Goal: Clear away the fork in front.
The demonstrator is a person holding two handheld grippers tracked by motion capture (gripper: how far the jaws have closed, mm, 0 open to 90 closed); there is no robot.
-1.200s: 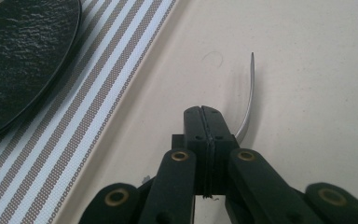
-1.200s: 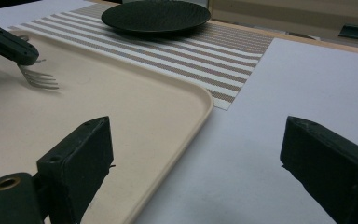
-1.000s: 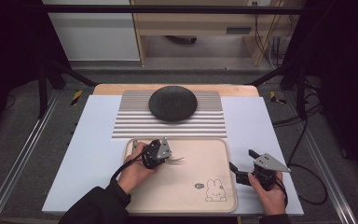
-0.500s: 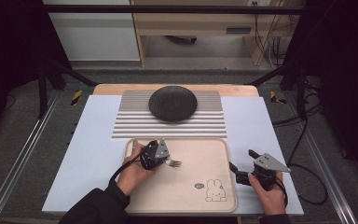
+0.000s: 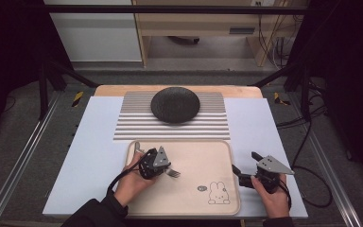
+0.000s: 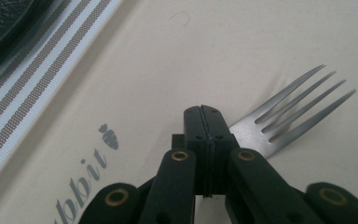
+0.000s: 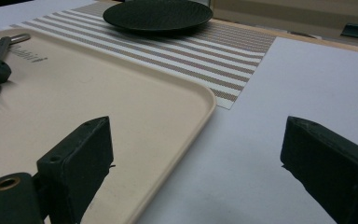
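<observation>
Carried the fork (image 5: 172,173) a little rightward over the tray (image 5: 203,156) in the clamped left gripper (image 5: 157,165); tines swung from pointing up-table to pointing right.

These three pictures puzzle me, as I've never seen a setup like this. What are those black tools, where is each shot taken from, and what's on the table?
A person holds a two-jaw hand tool in each hand. The high view looks down on the table; each of the other two comes from a camera riding on one tool. The left gripper has its jaws shut on a fork over a beige tray. The right gripper is open and holds nothing, beside the tray. Farther back, a dark plate sits on a striped mat.
</observation>
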